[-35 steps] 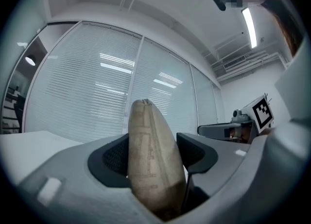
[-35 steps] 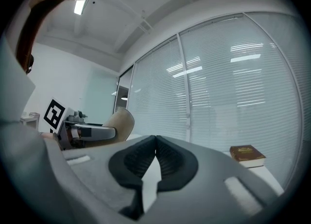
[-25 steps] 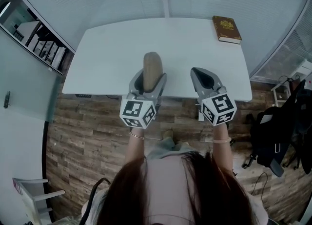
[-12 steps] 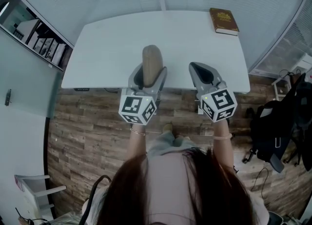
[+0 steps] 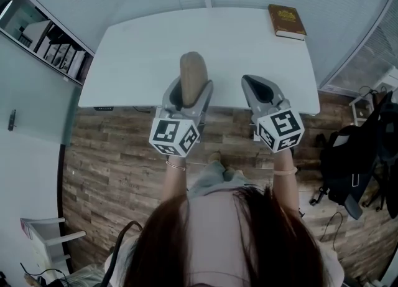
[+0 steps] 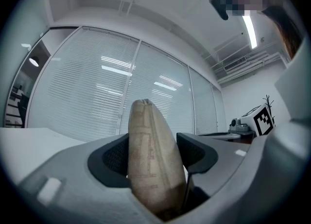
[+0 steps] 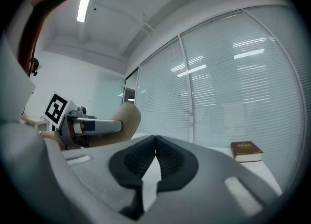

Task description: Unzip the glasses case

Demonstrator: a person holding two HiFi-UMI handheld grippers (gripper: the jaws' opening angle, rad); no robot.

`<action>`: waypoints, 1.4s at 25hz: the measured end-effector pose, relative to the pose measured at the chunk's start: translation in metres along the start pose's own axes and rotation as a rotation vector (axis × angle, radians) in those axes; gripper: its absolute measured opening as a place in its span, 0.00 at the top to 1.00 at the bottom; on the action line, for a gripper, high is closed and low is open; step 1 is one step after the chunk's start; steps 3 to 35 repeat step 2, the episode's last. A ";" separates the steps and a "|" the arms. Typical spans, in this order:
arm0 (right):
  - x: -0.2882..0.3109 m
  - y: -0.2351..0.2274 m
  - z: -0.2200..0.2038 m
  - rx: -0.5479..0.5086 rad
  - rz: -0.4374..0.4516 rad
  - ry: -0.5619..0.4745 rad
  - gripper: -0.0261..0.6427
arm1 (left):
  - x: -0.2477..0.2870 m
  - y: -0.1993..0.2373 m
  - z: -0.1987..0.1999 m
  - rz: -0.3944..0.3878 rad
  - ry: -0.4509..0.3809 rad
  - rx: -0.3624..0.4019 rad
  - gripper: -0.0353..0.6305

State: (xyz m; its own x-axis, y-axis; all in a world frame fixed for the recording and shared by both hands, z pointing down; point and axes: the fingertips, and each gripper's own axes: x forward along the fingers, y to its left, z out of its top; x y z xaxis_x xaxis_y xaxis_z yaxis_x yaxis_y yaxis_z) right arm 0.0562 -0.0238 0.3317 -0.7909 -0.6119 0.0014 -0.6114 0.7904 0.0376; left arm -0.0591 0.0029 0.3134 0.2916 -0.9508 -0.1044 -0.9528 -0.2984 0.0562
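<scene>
A tan glasses case [image 5: 193, 71] stands on end between the jaws of my left gripper [image 5: 191, 88], which is shut on its lower part. It hangs above the near edge of the white table [image 5: 143, 49]. In the left gripper view the case [image 6: 153, 164] fills the gap between the two dark pads, its seam edge facing the camera. My right gripper [image 5: 249, 81] floats beside it on the right, shut with nothing in it; its pads meet in the right gripper view [image 7: 155, 140]. That view also shows the case [image 7: 127, 121] and the left gripper [image 7: 92, 126] off to its left.
A brown book [image 5: 287, 20] lies at the table's far right corner, also in the right gripper view [image 7: 246, 150]. A shelf with folders [image 5: 53, 55] is at the left and a black bag [image 5: 354, 161] sits on the wooden floor at the right. Blinds cover the glass wall behind the table.
The head view has shifted slightly, so the table sits a little higher in the picture. The left gripper keeps its hold on the case and the right gripper stays shut.
</scene>
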 end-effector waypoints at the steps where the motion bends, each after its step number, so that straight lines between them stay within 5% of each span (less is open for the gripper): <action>1: 0.000 -0.001 0.000 0.001 0.001 -0.002 0.96 | 0.001 0.000 0.000 -0.001 -0.001 -0.002 0.51; 35: 0.001 -0.002 0.000 0.003 0.002 -0.003 0.96 | 0.001 -0.001 0.000 -0.002 -0.002 -0.004 0.51</action>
